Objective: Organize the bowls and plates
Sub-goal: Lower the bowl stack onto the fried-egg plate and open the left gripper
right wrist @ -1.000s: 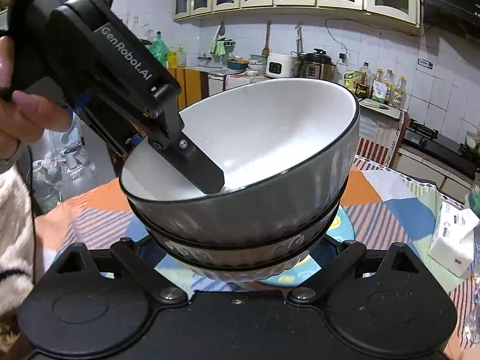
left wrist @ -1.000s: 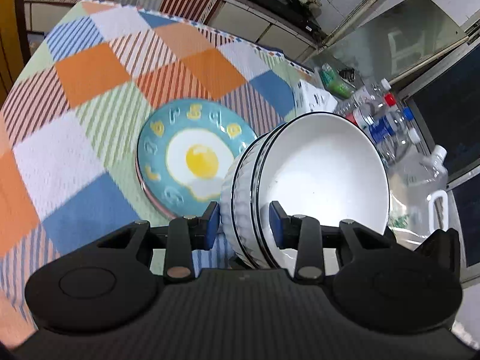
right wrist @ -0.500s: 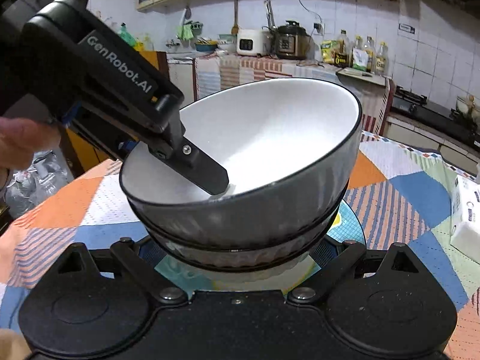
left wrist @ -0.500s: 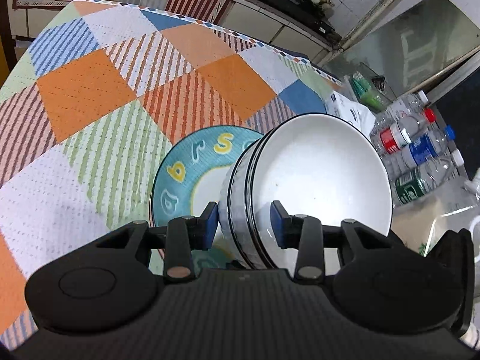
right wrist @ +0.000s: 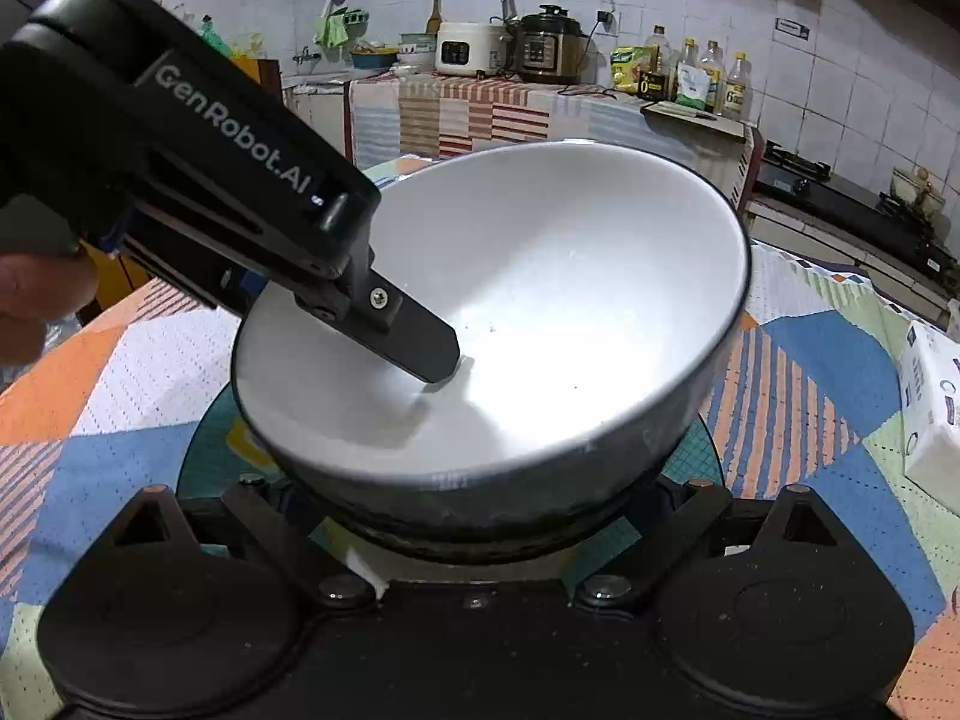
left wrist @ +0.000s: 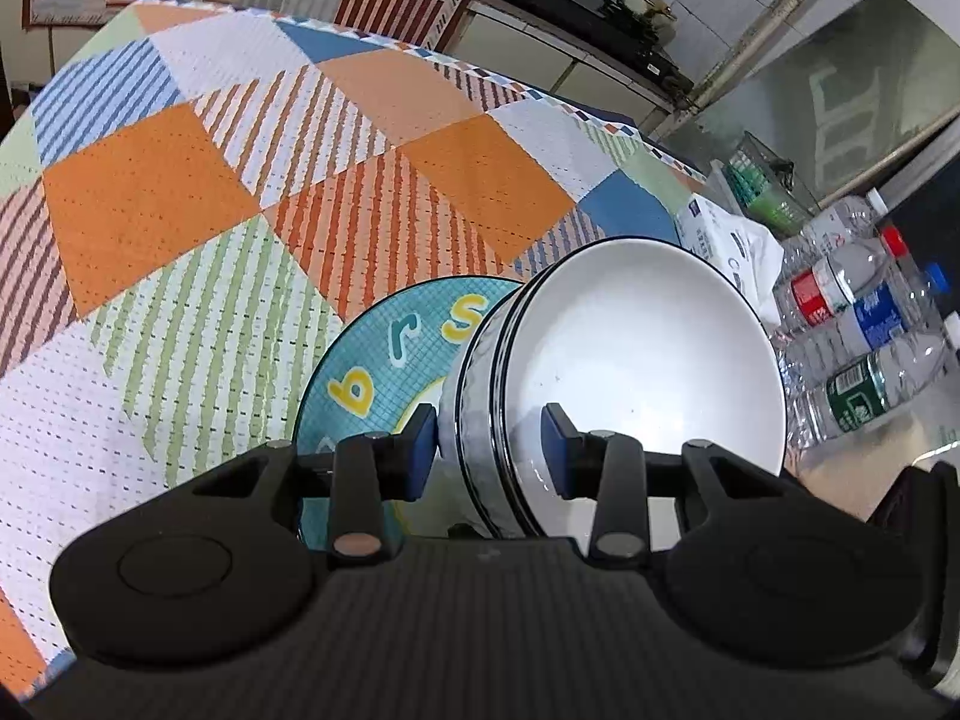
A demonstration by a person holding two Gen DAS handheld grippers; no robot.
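Lowered bowl stack (left wrist: 612,360) nearer blue plate (left wrist: 384,354) beyond my left gripper (left wrist: 487,450), rims still pinched. Right gripper (right wrist: 480,516): hidden underneath, grip unclear. Patchwork tablecloth (left wrist: 180,192), kitchen behind.

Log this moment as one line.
left gripper: shut on bowl stack rim | right gripper: beneath stack, jaws hidden | stack: tilted over blue plate

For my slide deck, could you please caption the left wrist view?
Left gripper clamps the rim of stacked white bowls over a blue letter plate on a patchwork tablecloth.
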